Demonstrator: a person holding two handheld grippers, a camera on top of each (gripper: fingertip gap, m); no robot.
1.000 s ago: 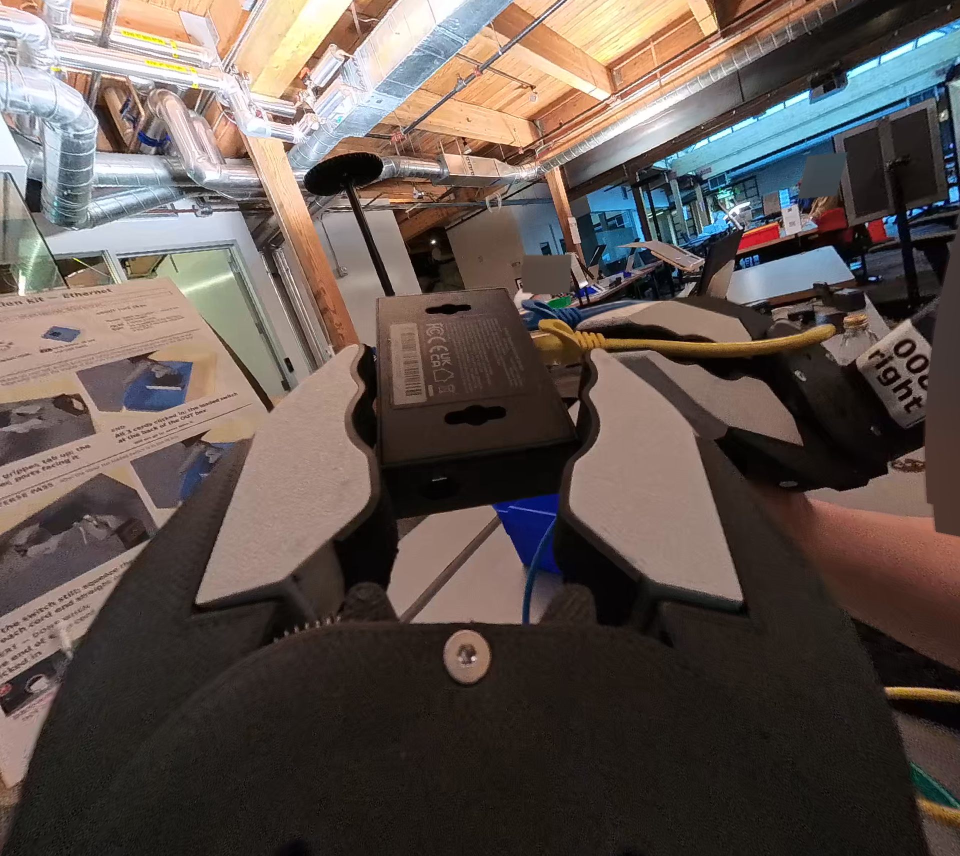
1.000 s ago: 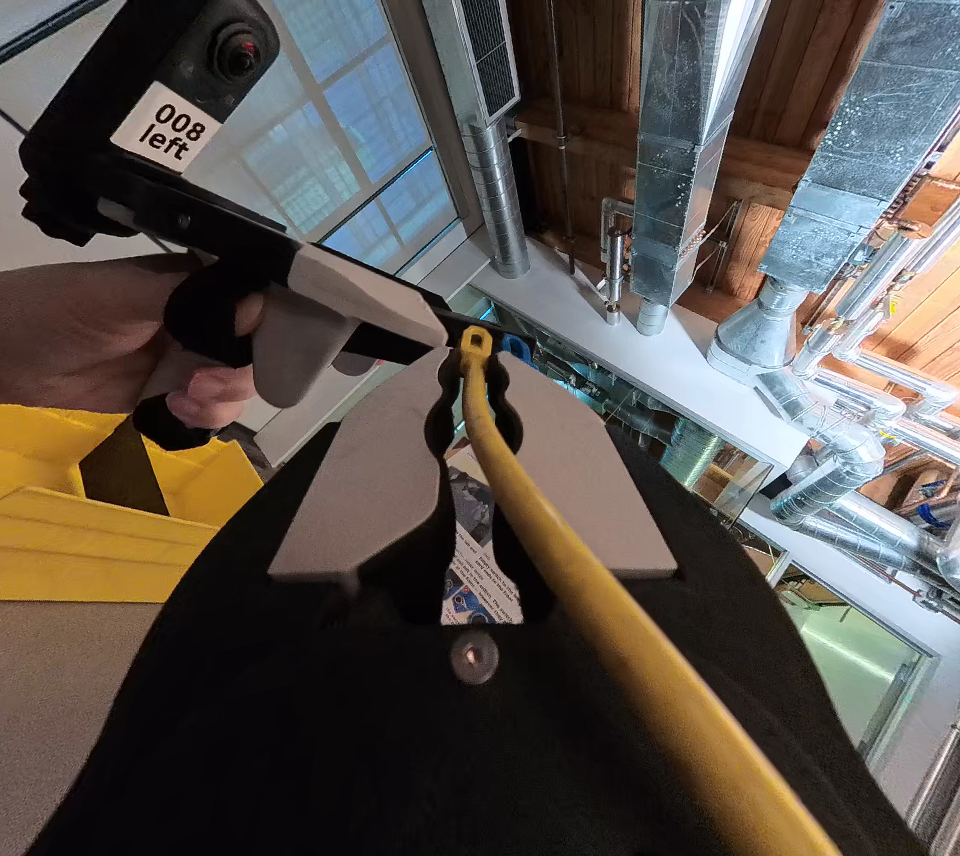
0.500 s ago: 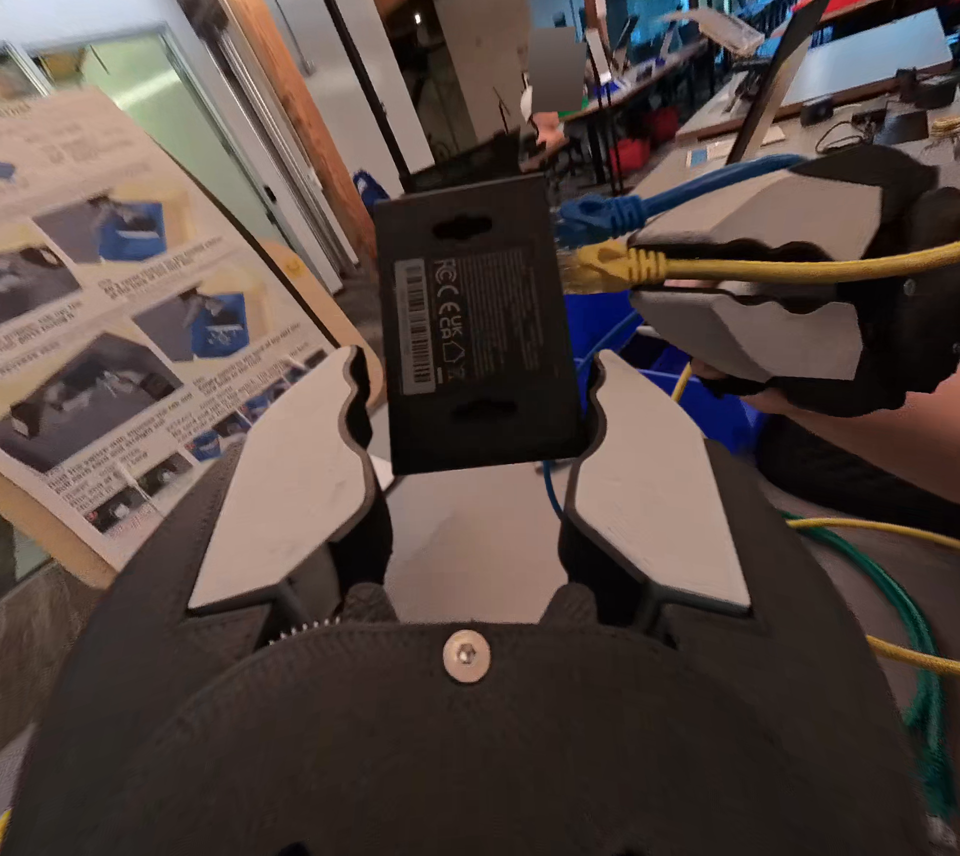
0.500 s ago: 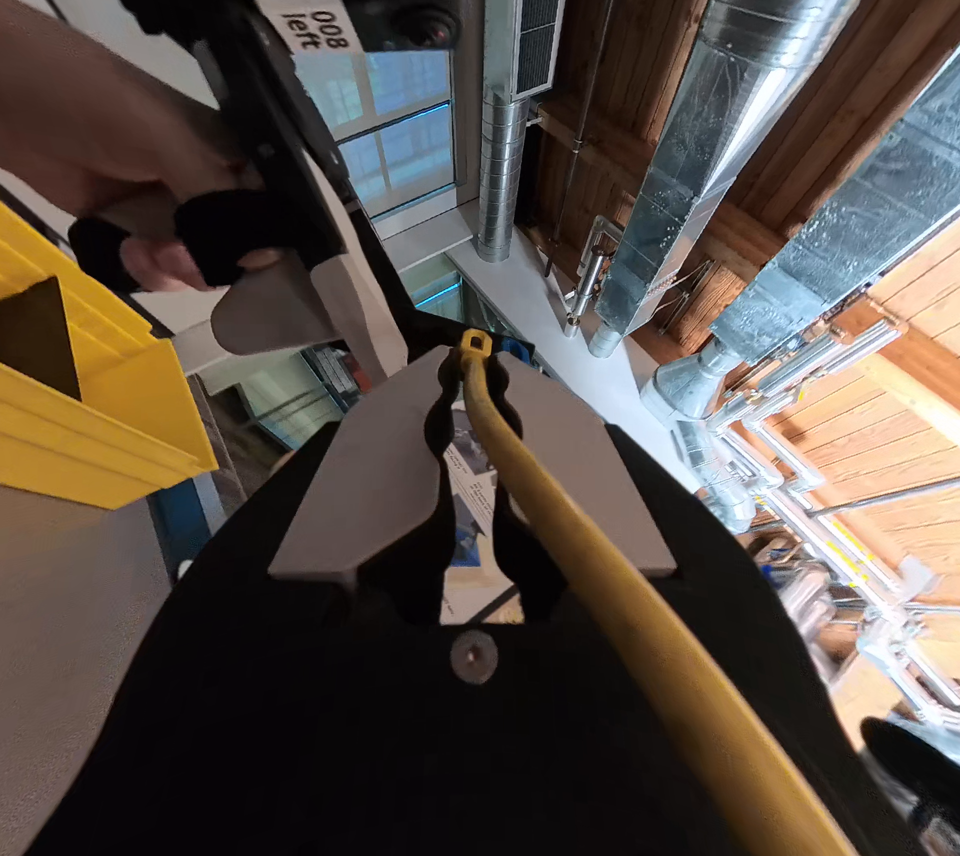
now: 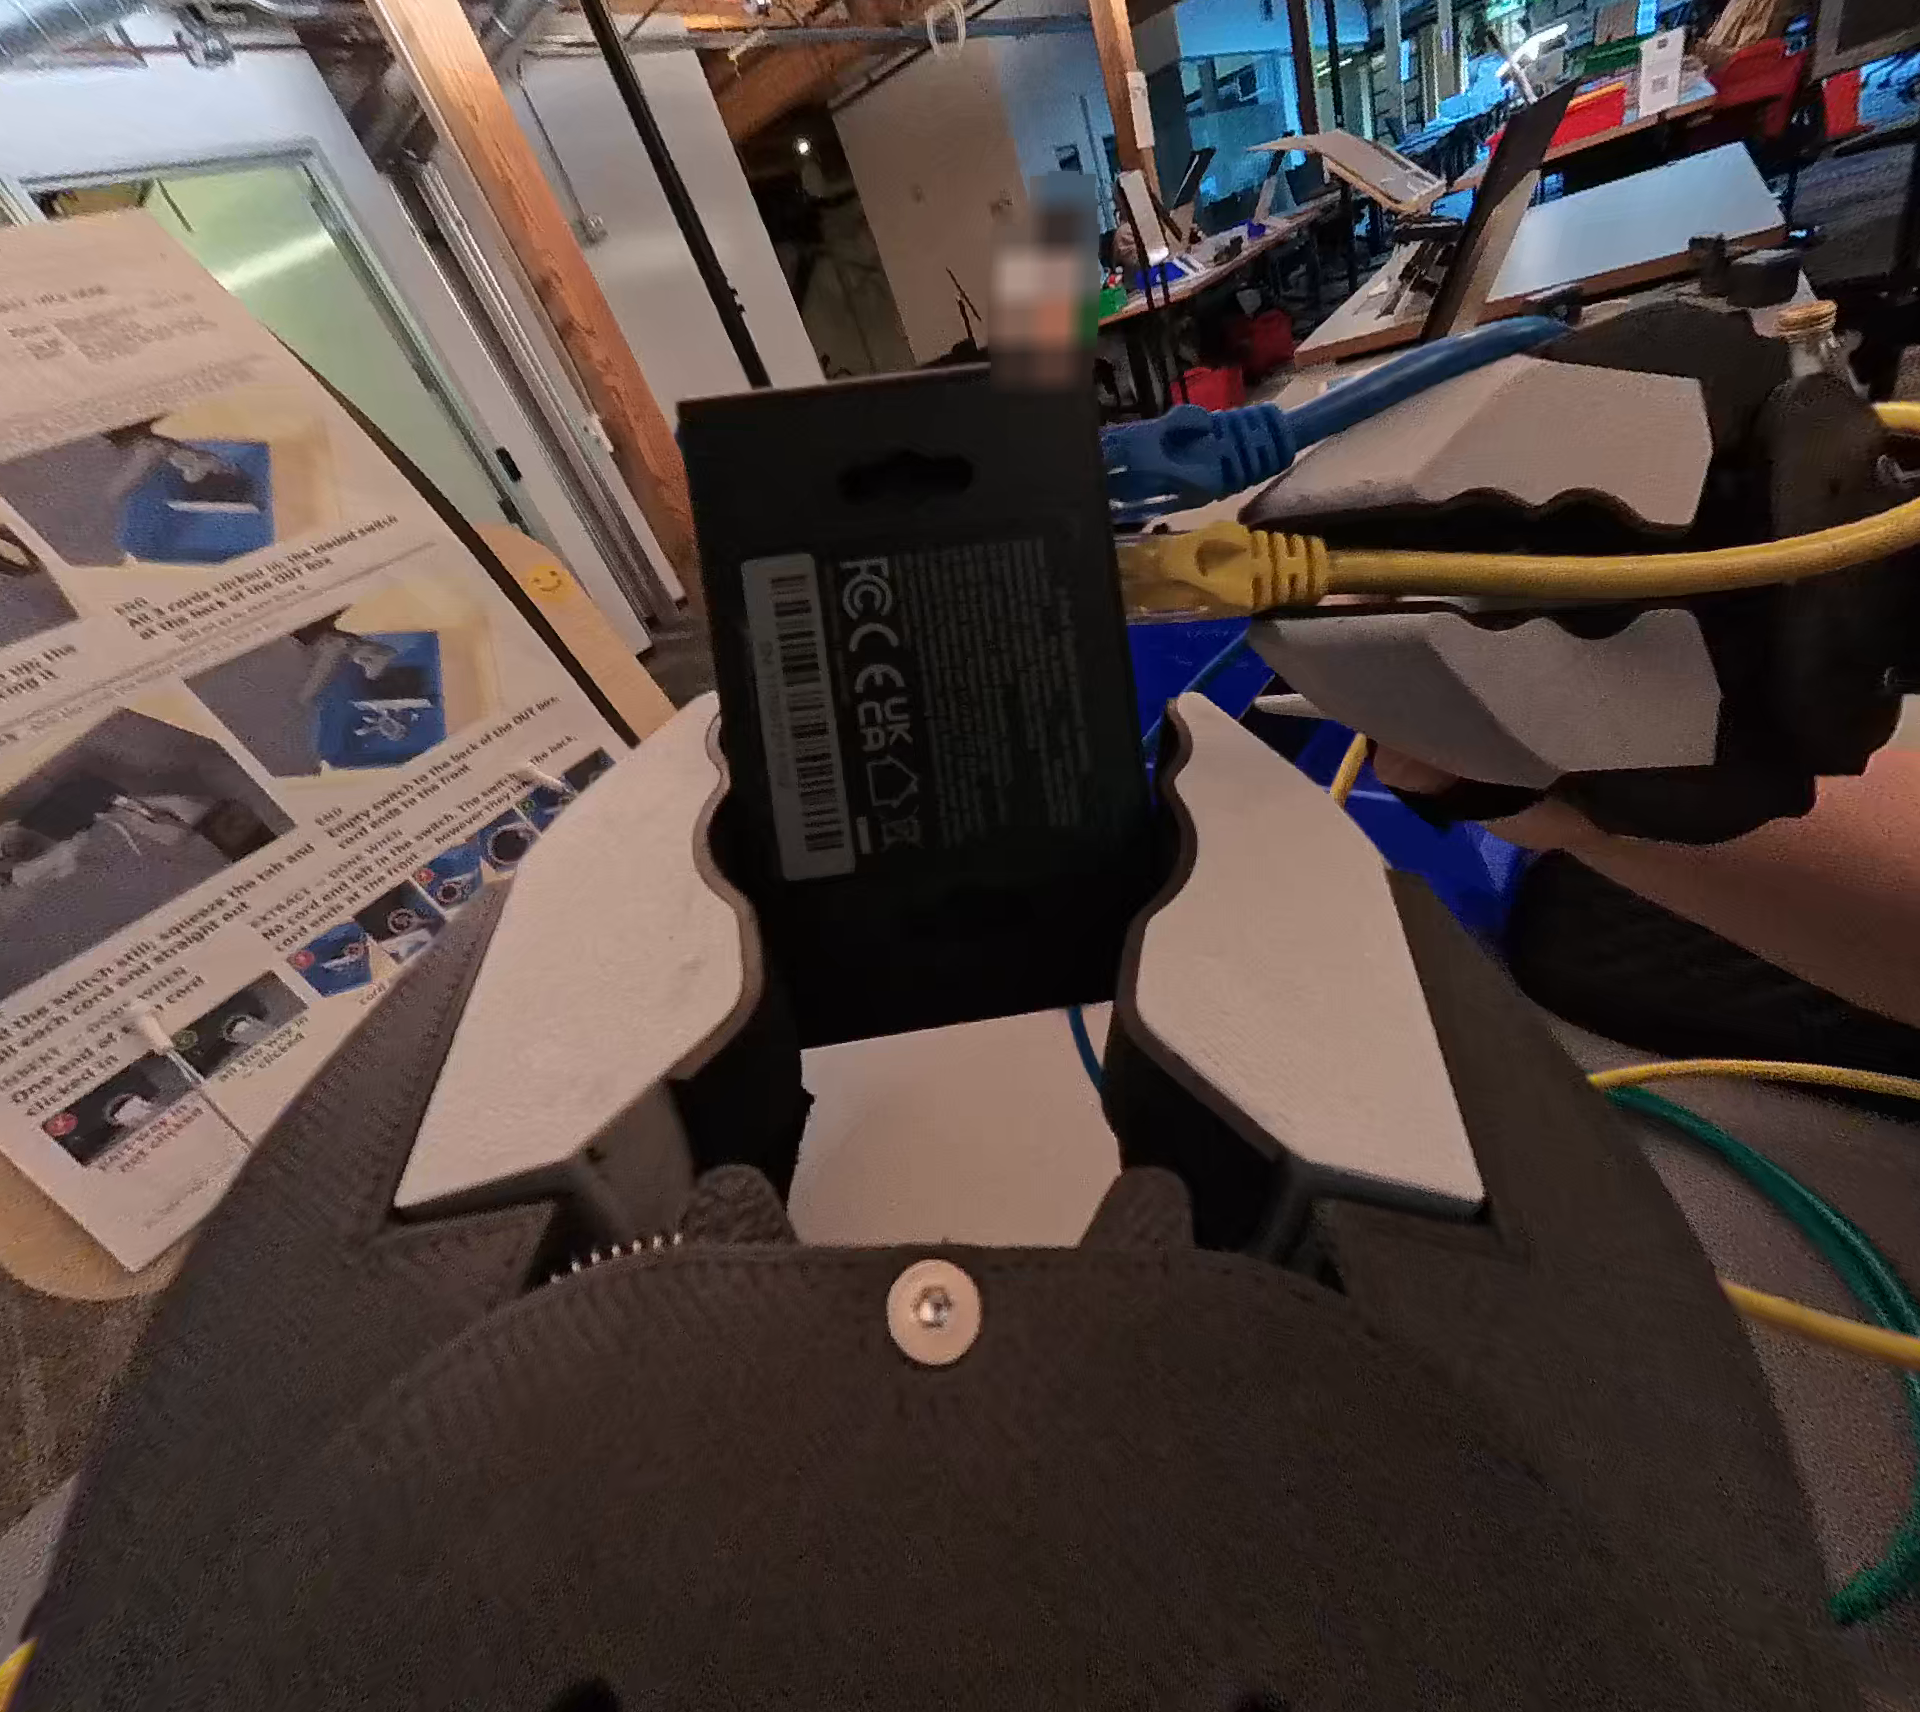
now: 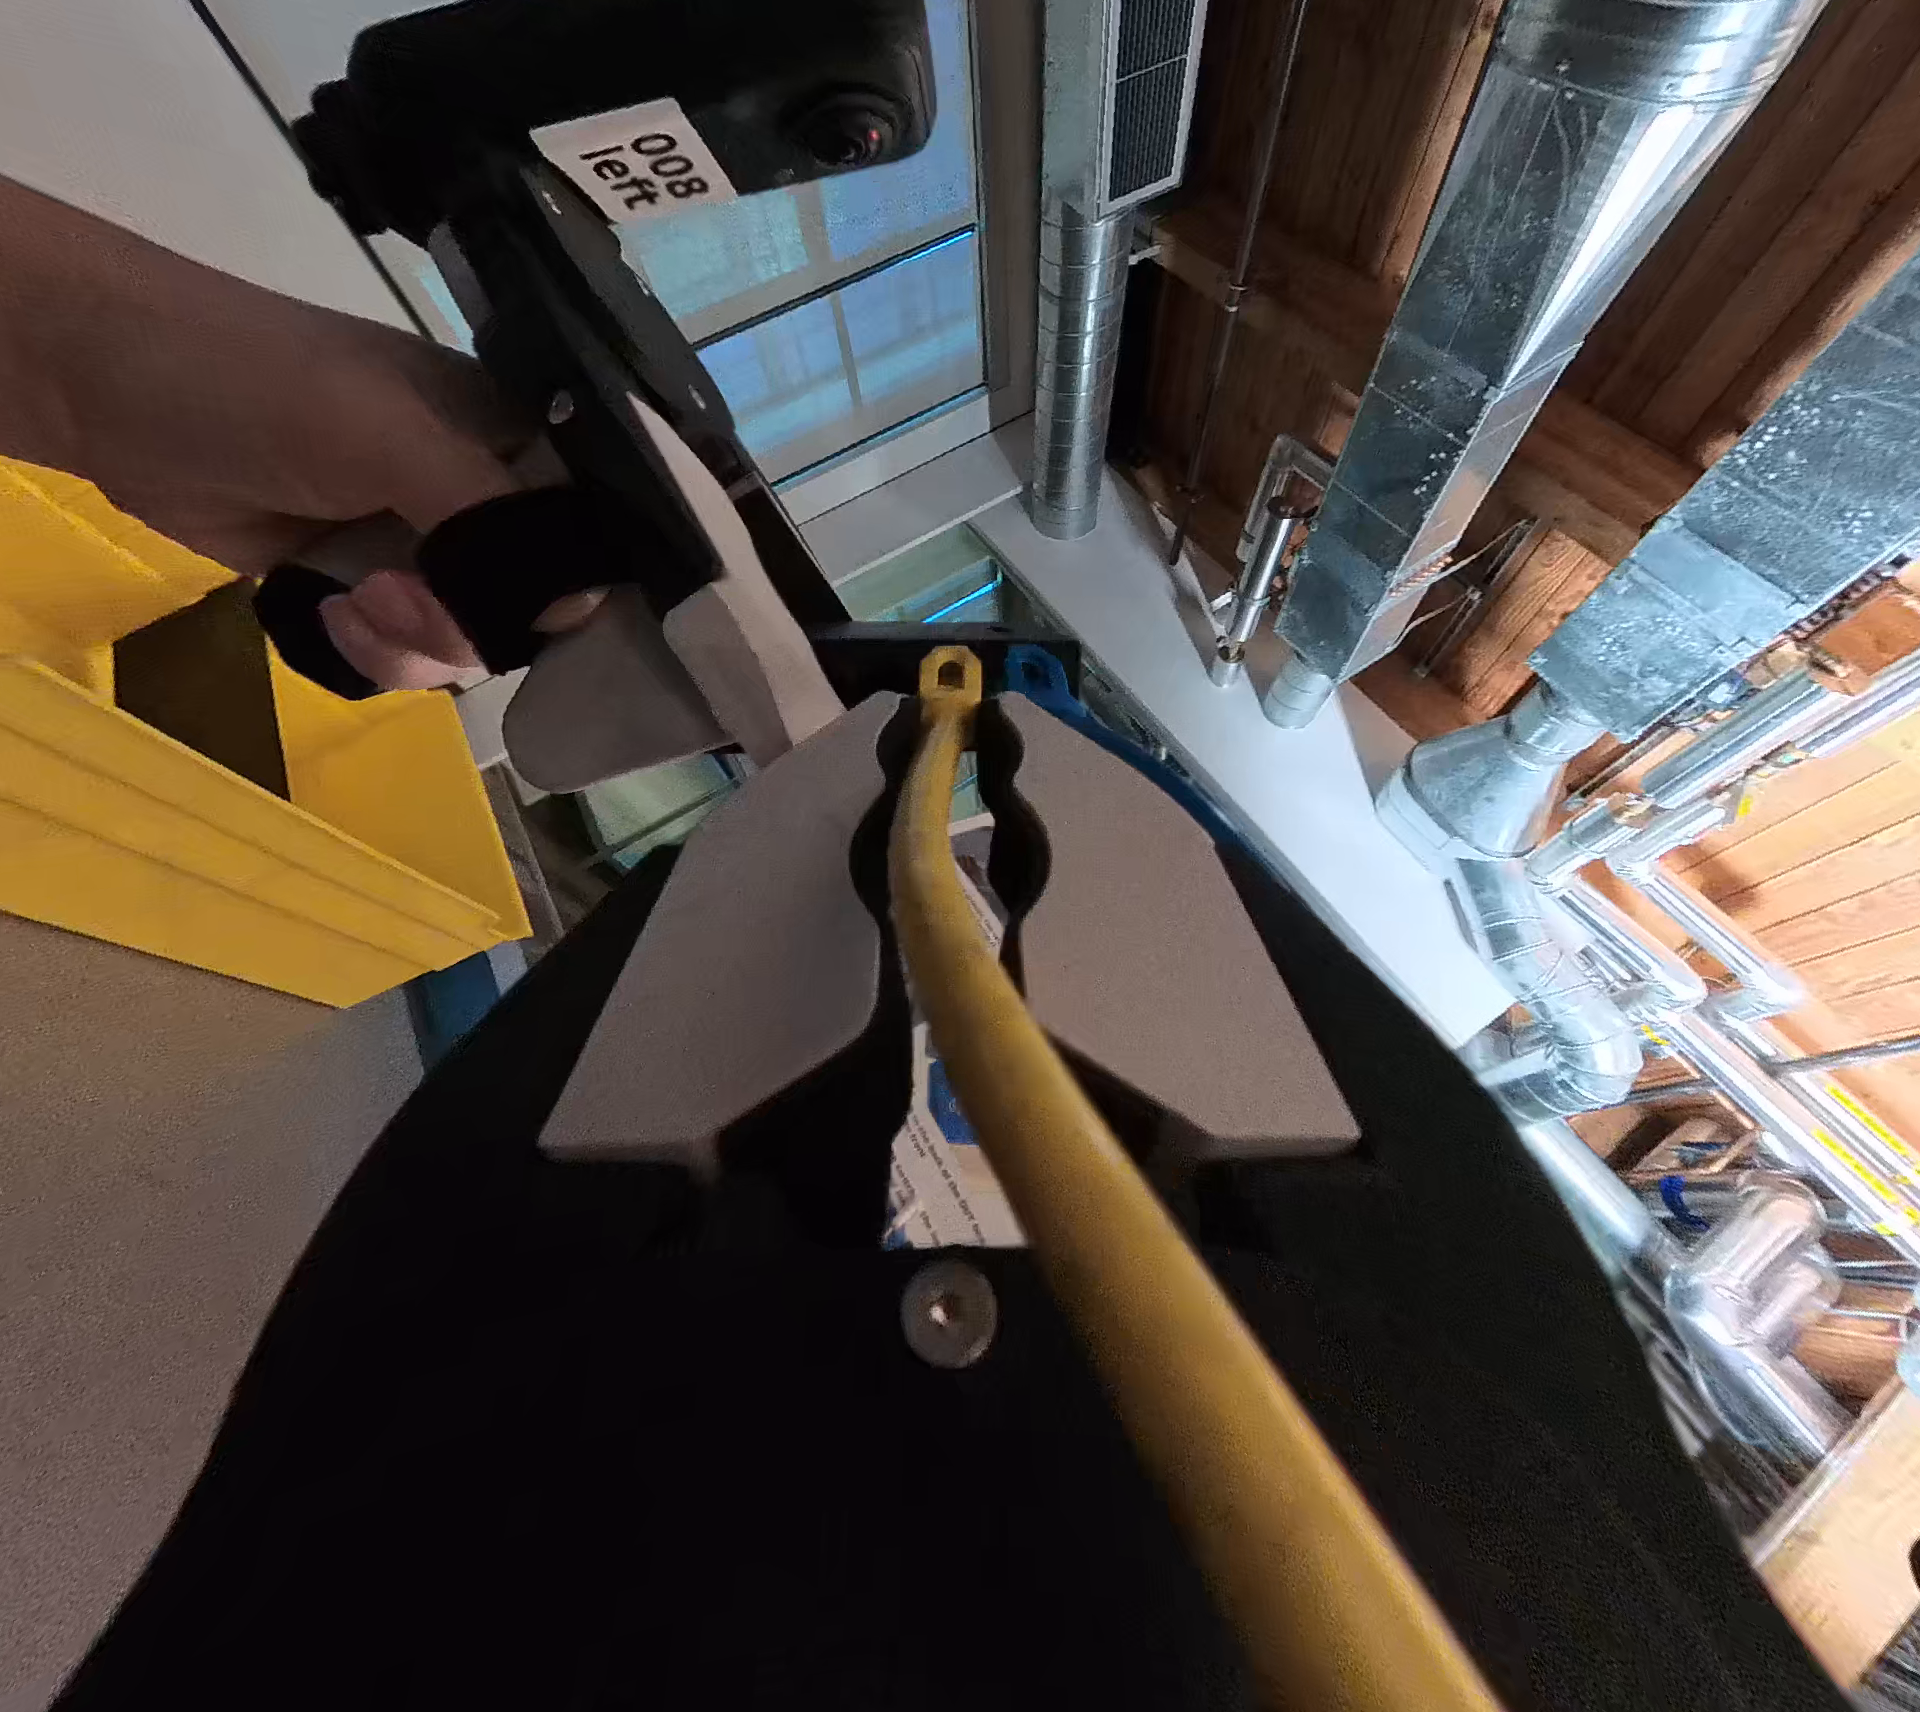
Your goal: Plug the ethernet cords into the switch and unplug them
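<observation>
The flat black plastic network switch (image 5: 925, 686) stands upright with its labelled underside to the camera, its lower end clamped between the grey fingers (image 5: 623, 945) of the left gripper (image 5: 940, 883). Its port edge faces the robot's right, and there the yellow ethernet cord (image 5: 1558, 566) comes in level, its long axis square to that edge. The right gripper (image 5: 1273, 566) is clenched on the cord just behind the yellow boot, the plug tip at the port edge — whether it is fully seated I cannot tell. Any push or pull should, I judge, run straight along the cord.

Just above it a blue ethernet cord (image 5: 1226, 447) meets the same edge, close enough to crowd the upper finger. A green cable (image 5: 1787, 1215) trails over the grey desk (image 5: 1704, 1174) below, and a printed instruction sheet (image 5: 239, 727) leans at the left — both well apart from the ports.
</observation>
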